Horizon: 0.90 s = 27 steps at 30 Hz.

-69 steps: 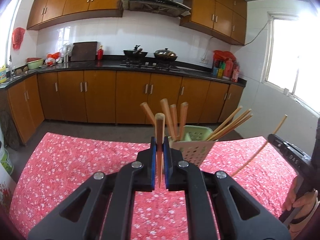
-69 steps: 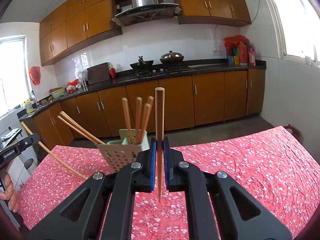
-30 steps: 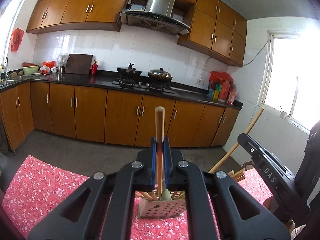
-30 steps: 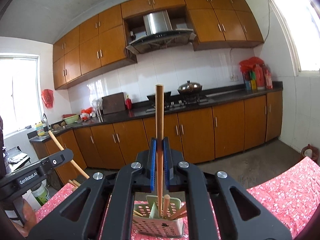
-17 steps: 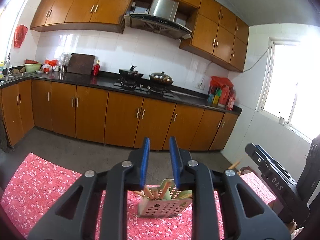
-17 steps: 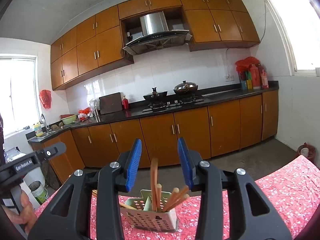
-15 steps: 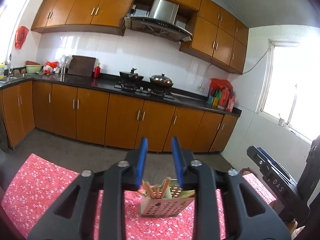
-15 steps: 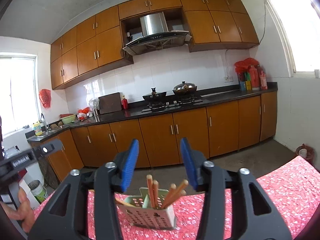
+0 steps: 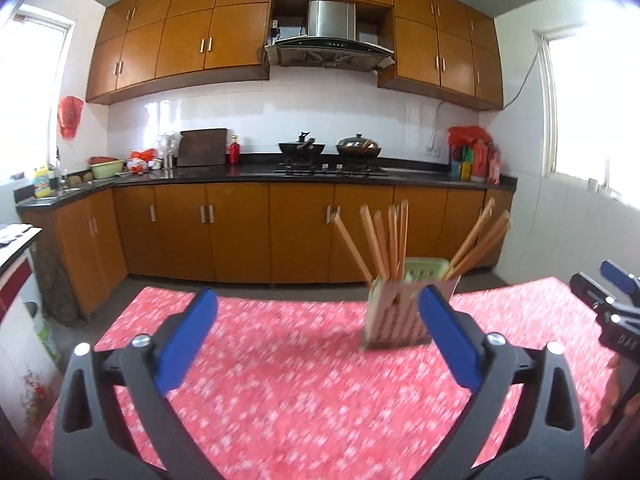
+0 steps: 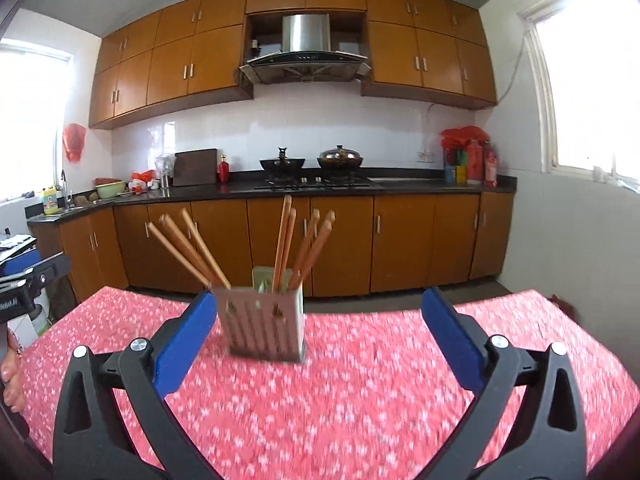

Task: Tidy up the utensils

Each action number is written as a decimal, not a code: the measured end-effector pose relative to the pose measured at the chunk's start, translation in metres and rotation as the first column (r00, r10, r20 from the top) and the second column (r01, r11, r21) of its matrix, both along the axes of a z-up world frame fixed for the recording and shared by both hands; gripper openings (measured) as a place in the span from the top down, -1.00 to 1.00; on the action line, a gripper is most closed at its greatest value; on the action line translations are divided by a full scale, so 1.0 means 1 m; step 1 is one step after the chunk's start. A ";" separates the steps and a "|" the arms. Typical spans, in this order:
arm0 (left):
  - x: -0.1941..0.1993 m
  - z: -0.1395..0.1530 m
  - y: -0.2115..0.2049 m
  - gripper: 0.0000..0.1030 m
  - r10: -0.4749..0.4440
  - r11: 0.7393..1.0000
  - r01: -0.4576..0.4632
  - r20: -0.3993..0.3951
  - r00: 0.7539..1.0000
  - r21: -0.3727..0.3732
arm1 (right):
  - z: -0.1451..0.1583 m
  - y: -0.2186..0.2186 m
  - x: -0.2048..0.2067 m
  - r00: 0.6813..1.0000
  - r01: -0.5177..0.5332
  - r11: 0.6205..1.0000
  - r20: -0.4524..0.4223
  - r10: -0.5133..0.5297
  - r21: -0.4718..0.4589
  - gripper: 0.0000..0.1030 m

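- The left claw point(image 9: 316, 334) was spread wide with nothing between its blue pads point(image 9: 186, 342); the right claw point(image 10: 316, 334) was likewise wide apart and held nothing.
- The holder point(image 10: 262, 322) stood upright on the red flowered tabletop point(image 10: 360, 400), toward its far edge, ahead and right of the left claw, ahead and left of the right claw.
- The chopsticks point(image 10: 286, 236) stood in it, long axes near upright, one bunch leaning toward the tabletop's left edge.
- Neither claw touched the holder; the right one looked slightly nearer.
- No loose utensil showed on the cloth, so the sorting seemed done.
- Kitchen cabinets point(image 9: 240, 232) stood beyond the far edge, and nothing blocked either claw.
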<state>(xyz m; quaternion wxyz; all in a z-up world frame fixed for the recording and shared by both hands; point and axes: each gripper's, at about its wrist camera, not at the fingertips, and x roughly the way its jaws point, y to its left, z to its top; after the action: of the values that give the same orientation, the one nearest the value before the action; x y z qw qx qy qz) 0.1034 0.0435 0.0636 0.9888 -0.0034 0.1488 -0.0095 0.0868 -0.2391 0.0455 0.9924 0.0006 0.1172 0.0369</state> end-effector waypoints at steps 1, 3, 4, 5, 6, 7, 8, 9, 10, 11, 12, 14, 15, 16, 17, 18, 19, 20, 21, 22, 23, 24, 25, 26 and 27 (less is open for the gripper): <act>-0.009 -0.006 0.000 -0.92 0.004 1.000 -0.004 0.000 1.000 0.012 | -0.004 0.000 -0.005 1.000 0.001 1.000 -0.007 -0.001 0.009 -0.97; -0.023 -0.015 0.000 -0.92 0.013 1.000 -0.013 0.001 1.000 0.024 | -0.015 0.000 -0.016 1.000 0.008 1.000 -0.029 -0.007 0.027 -0.97; -0.028 -0.019 -0.001 -0.92 0.018 0.999 -0.018 0.002 1.000 0.027 | -0.019 -0.001 -0.019 0.999 0.012 0.999 -0.039 -0.011 0.034 -0.97; -0.036 -0.024 -0.002 -0.92 0.026 0.999 -0.026 0.003 1.000 0.028 | -0.026 -0.001 -0.024 0.999 0.021 0.999 -0.047 -0.019 0.039 -0.97; -0.040 -0.028 -0.003 -0.92 0.031 0.999 -0.031 0.004 1.000 0.028 | -0.031 0.000 -0.028 0.999 0.021 0.999 -0.051 -0.019 0.039 -0.97; -0.044 -0.032 -0.004 -0.92 0.035 0.999 -0.035 0.002 0.999 0.028 | -0.035 0.001 -0.031 0.998 0.020 0.999 -0.054 -0.018 0.036 -0.97; -0.049 -0.039 -0.006 -0.92 0.039 0.999 -0.039 -0.004 0.999 0.030 | -0.041 0.004 -0.033 0.997 0.019 0.999 -0.069 -0.017 0.028 -0.97; -0.051 -0.043 -0.007 -0.92 0.040 0.999 -0.039 -0.010 0.999 0.034 | -0.042 0.004 -0.033 0.997 0.018 1.000 -0.079 -0.016 0.024 -0.97; -0.053 -0.048 -0.008 -0.92 0.041 0.998 -0.040 -0.018 0.999 0.038 | -0.046 0.006 -0.035 0.996 0.017 1.000 -0.090 -0.015 0.019 -0.97; -0.056 -0.053 -0.011 -0.92 0.038 0.998 -0.037 -0.027 0.999 0.045 | -0.050 0.008 -0.037 0.995 0.013 1.000 -0.100 -0.012 0.010 -0.97; -0.057 -0.056 -0.012 -0.92 0.036 0.998 -0.034 -0.031 0.999 0.048 | -0.054 0.009 -0.040 0.995 0.009 1.000 -0.103 -0.008 0.005 -0.97; -0.061 -0.063 -0.016 -0.92 0.034 0.998 -0.032 -0.043 0.999 0.059 | -0.060 0.012 -0.044 0.994 0.005 1.000 -0.107 -0.007 -0.011 -0.97; -0.062 -0.066 -0.017 -0.92 0.033 0.998 -0.030 -0.049 0.998 0.062 | -0.062 0.013 -0.046 0.994 0.006 1.000 -0.109 -0.007 -0.016 -0.97; -0.063 -0.070 -0.018 -0.92 0.028 0.998 -0.024 -0.056 0.998 0.063 | -0.063 0.014 -0.047 0.994 0.006 1.000 -0.113 -0.009 -0.022 -0.97; -0.064 -0.073 -0.019 -0.92 0.022 0.998 -0.018 -0.064 0.998 0.063 | -0.067 0.014 -0.049 0.993 0.004 1.000 -0.121 -0.007 -0.024 -0.97; -0.065 -0.076 -0.020 -0.92 0.017 0.998 -0.013 -0.072 0.997 0.060 | -0.070 0.014 -0.051 0.991 0.003 1.000 -0.130 -0.006 -0.023 -0.97; -0.064 -0.078 -0.020 -0.92 0.015 0.998 -0.011 -0.080 0.997 0.056 | -0.072 0.014 -0.051 0.990 0.003 1.000 -0.140 -0.006 -0.021 -0.97; -0.064 -0.080 -0.020 -0.92 0.014 0.999 -0.009 -0.090 0.996 0.050 | -0.075 0.014 -0.052 0.989 0.003 1.000 -0.151 -0.006 -0.019 -0.97; -0.064 -0.082 -0.020 -0.92 0.013 0.999 -0.008 -0.099 0.995 0.046 | -0.078 0.014 -0.052 0.987 0.006 1.000 -0.159 -0.009 -0.020 -0.97; -0.063 -0.083 -0.019 -0.92 0.013 0.999 -0.009 -0.107 0.994 0.043 | -0.079 0.013 -0.053 0.986 0.007 1.000 -0.165 -0.010 -0.020 -0.97; -0.063 -0.086 -0.020 -0.92 0.015 0.999 -0.011 -0.114 0.993 0.040 | -0.082 0.013 -0.053 0.985 0.007 1.000 -0.174 -0.010 -0.019 -0.97; -0.063 -0.087 -0.020 -0.92 0.014 0.999 -0.010 -0.117 0.993 0.037 | -0.083 0.013 -0.054 0.984 0.007 1.000 -0.177 -0.010 -0.019 -0.97; -0.063 -0.087 -0.020 -0.92 0.013 0.999 -0.009 -0.119 0.993 0.035 | -0.084 0.013 -0.055 0.984 0.007 1.000 -0.180 -0.011 -0.020 -0.97; -0.063 -0.088 -0.021 -0.92 0.012 0.999 -0.008 -0.119 0.993 0.034 | -0.085 0.013 -0.056 0.983 0.008 1.000 -0.183 -0.012 -0.022 -0.97; -0.063 -0.088 -0.021 -0.92 0.013 0.999 -0.009 -0.117 0.993 0.034 | -0.084 0.013 -0.056 0.983 0.009 1.000 -0.183 -0.013 -0.023 -0.97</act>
<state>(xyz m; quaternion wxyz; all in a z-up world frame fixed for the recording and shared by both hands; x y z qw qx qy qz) 0.0402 0.0223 -0.0243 0.9783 0.0119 0.2068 -0.0015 0.0309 -0.2266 -0.0388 0.9776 -0.0063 0.2082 0.0302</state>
